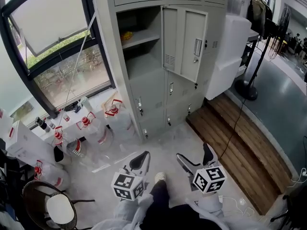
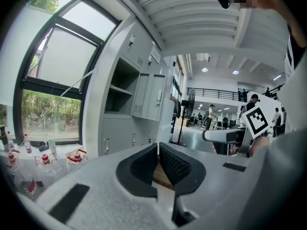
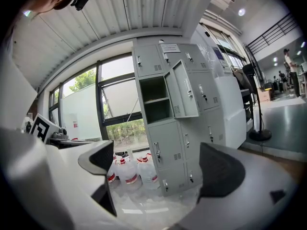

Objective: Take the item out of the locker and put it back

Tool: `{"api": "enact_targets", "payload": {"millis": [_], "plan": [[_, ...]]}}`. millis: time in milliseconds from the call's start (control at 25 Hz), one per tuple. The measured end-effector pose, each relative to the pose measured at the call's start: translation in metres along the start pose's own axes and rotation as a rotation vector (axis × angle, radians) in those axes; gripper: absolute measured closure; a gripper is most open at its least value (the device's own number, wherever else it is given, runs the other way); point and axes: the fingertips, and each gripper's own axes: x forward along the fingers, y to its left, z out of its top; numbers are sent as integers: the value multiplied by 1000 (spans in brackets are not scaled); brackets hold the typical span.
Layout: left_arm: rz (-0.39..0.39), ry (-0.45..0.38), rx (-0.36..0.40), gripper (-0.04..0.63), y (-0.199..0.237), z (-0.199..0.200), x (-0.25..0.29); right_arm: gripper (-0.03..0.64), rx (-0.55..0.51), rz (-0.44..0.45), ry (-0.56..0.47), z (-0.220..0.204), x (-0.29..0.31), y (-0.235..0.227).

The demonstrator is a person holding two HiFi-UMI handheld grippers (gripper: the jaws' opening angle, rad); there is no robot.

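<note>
Head view: left gripper point(image 1: 141, 161) beside right gripper point(image 1: 196, 158), facing locker point(image 1: 146, 87).

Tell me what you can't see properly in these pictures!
- Head view: the yellow item on the locker shelf is too small to name.
- Right gripper view: the open locker is seen from below, so its shelf hides the item.
- Left gripper view: the open locker is side-on and dark inside, so no item shows.
</note>
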Motion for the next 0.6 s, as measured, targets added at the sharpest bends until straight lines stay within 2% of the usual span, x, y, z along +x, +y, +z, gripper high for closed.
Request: {"api": "enact_targets", "payload": {"millis": [280,600], "plan": [[-1,-18,5,578,53,44,60,58,-25,-11,-7,41,74,-22],[10,-39,9,578,118,77,126,58,-70,17,14,63,168,-38]]}}
